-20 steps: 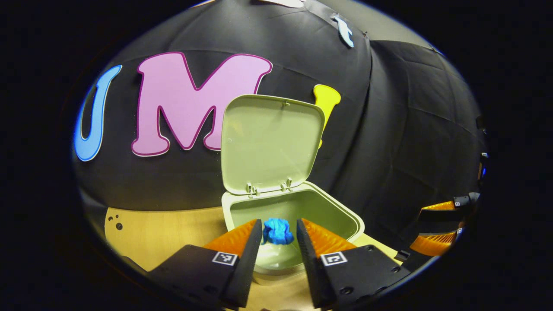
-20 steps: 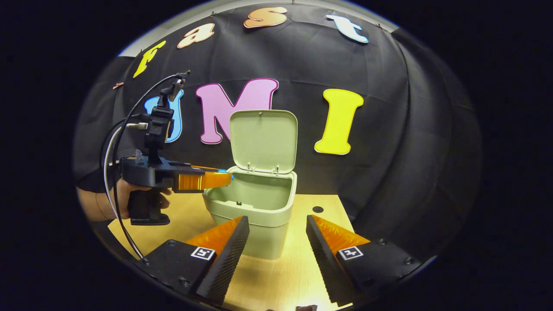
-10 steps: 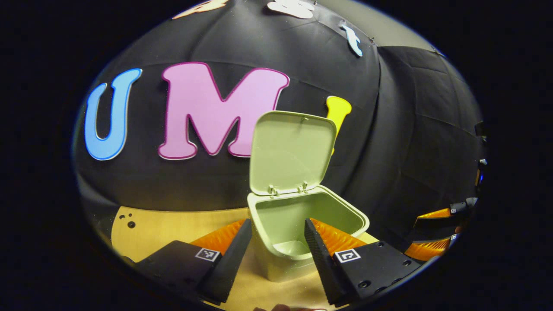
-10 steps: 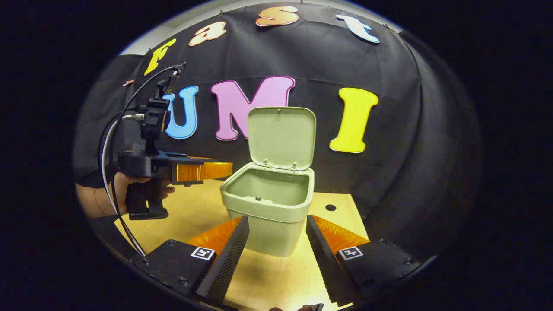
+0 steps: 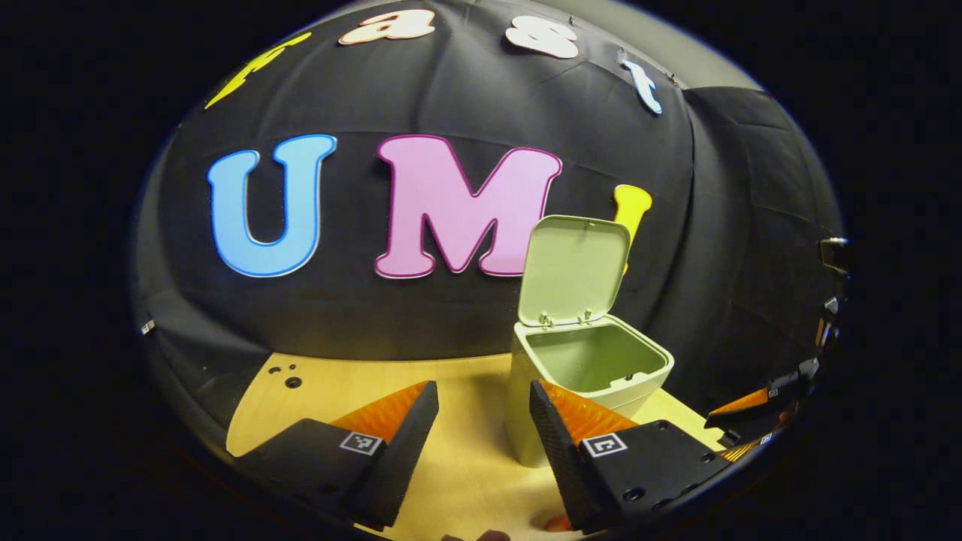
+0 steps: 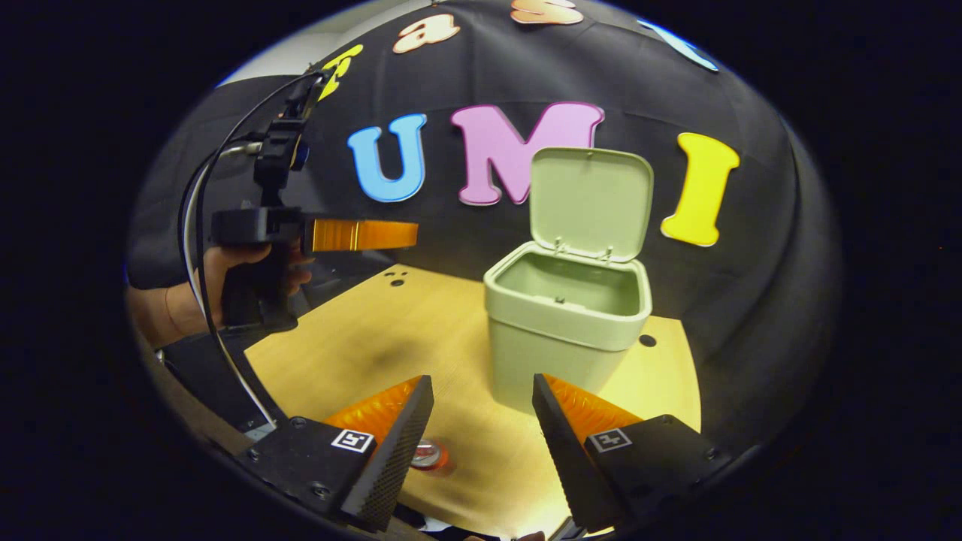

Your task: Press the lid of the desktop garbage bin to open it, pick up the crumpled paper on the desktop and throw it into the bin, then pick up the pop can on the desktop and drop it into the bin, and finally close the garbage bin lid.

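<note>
Bin (image 6: 567, 330) right of centre on table (image 6: 391, 338), lid (image 6: 590, 203) up; pop can (image 6: 428, 454) at lower centre between right gripper (image 6: 481, 421) fingers, untouched. Both grippers spread, empty; left gripper (image 6: 361, 234) at upper left, held by a hand (image 6: 225, 289)

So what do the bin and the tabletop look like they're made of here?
The bin and its raised lid look like moulded matte plastic: uniform pale green, rounded corners, soft sheen. The tabletop looks like light wood or a wood-look laminate, with faint grain; which one is unclear.
</note>
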The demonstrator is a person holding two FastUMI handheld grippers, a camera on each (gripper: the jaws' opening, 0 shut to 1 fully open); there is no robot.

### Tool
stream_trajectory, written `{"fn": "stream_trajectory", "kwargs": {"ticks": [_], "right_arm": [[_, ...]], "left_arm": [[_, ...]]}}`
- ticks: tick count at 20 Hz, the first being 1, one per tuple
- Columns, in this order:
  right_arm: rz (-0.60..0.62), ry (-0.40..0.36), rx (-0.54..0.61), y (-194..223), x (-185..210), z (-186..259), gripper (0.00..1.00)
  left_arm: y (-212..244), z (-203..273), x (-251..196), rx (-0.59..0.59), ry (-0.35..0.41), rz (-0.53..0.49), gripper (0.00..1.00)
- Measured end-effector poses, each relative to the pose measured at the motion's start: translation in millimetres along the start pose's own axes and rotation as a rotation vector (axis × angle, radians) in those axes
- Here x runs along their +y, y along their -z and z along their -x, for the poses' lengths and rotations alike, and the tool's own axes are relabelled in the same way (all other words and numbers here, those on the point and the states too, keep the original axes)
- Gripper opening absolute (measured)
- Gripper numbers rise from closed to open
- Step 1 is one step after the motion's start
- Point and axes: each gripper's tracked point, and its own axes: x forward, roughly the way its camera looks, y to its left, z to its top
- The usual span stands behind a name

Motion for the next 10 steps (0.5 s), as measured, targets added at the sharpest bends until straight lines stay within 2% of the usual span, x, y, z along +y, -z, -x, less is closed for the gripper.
{"fn": "stream_trajectory", "kwargs": {"ticks": [5, 10], "right_arm": [[0.054, -0.111, 0.104, 42, 34, -12, 0.88], [0.08, -0.173, 0.189, 80, 54, -31, 0.88]], "left_arm": [[11, 37, 23, 0.003, -0.072, 0.037, 0.81], [33, 64, 44, 0.035, -0.126, 0.07, 0.82]]}}
